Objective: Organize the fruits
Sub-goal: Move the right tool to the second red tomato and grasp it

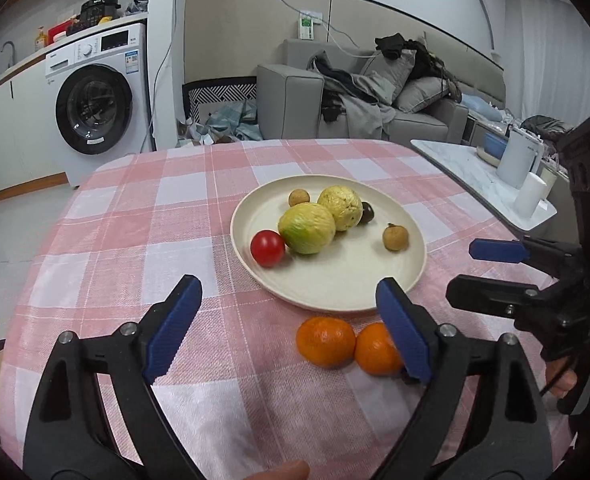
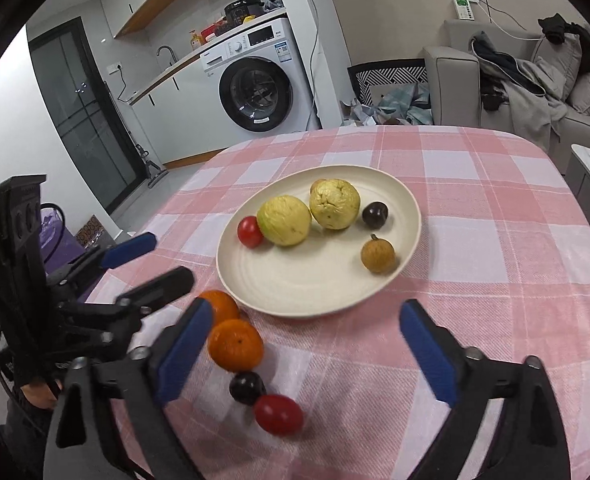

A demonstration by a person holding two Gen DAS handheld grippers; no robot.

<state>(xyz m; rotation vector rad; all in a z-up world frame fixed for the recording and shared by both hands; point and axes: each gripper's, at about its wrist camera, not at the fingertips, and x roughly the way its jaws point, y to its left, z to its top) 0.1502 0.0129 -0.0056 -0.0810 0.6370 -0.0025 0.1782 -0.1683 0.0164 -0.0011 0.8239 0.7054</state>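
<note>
Two grippers hang over a counter (image 1: 107, 216) covered in a pink-and-white checked cloth, both spread wide with nothing between their blue pads. The left gripper (image 1: 289, 330) points down over the cloth just short of the plate; the right gripper (image 2: 307, 354) does the same from the other side, and each shows at the edge of the other's view.

Next in size is the cream plate (image 2: 295, 280), set near the middle of the counter. On it lie two yellow-green guavas (image 2: 283, 220) touching each other, with a red cherry tomato (image 2: 250, 231) against the nearer guava. A dark plum (image 2: 374, 214) sits beside the farther guava, and a brown longan (image 2: 377, 255) lies apart toward the plate's rim. The left view shows a second longan (image 1: 298, 197) behind the guavas.

Off the plate, just beside its near rim, two mandarins (image 2: 235, 345) rest on the cloth, touching. Closer still in the right view lie another dark plum (image 2: 247, 387) and a second red tomato (image 2: 278, 414), touching one another.
</note>
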